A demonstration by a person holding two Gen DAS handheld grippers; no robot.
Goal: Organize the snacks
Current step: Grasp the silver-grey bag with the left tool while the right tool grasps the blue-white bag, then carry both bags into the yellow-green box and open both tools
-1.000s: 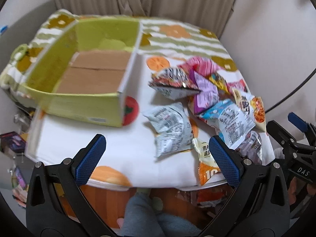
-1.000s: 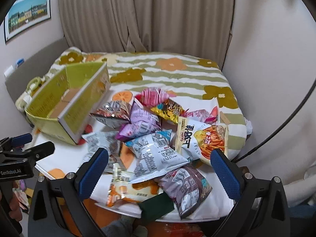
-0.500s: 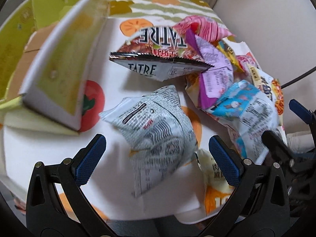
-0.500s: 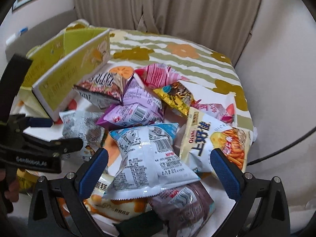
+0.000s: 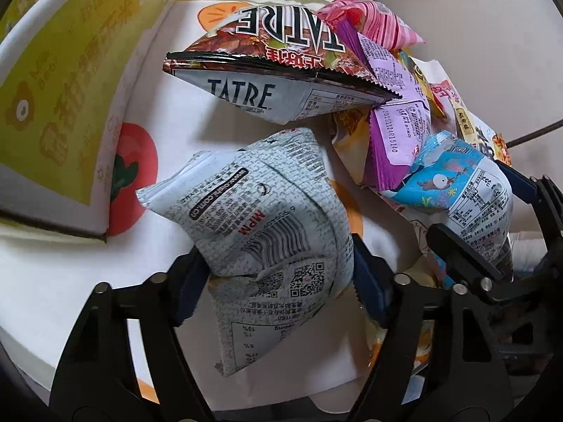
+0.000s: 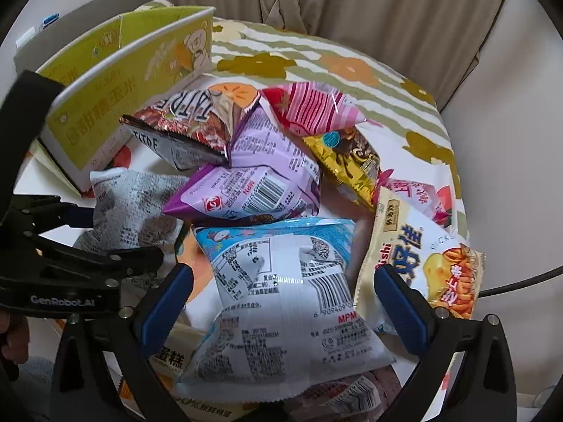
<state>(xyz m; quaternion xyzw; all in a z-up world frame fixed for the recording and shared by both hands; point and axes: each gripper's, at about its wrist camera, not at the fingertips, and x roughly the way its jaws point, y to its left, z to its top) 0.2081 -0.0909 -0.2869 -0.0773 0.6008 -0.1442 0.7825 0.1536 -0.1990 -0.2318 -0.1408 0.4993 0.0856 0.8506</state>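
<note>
A grey-white printed snack bag lies at the near edge of the snack pile, beside the yellow-green cardboard box. My left gripper points down at it, its jaws closing, and both blue pads press into the bag's sides. From the right wrist view the same bag sits in the left gripper. My right gripper is open, one pad on each side of a blue-and-white snack bag without touching it.
The pile also holds a brown TATRE bag, a purple bag, a pink striped bag, a gold bag and a cream Oishi bag. The box stands open at the left. Curtain and wall lie behind.
Both grippers have come down close over the snack pile. The left jaws went from wide open to closed on the grey-white bag. The right jaws stayed open.
</note>
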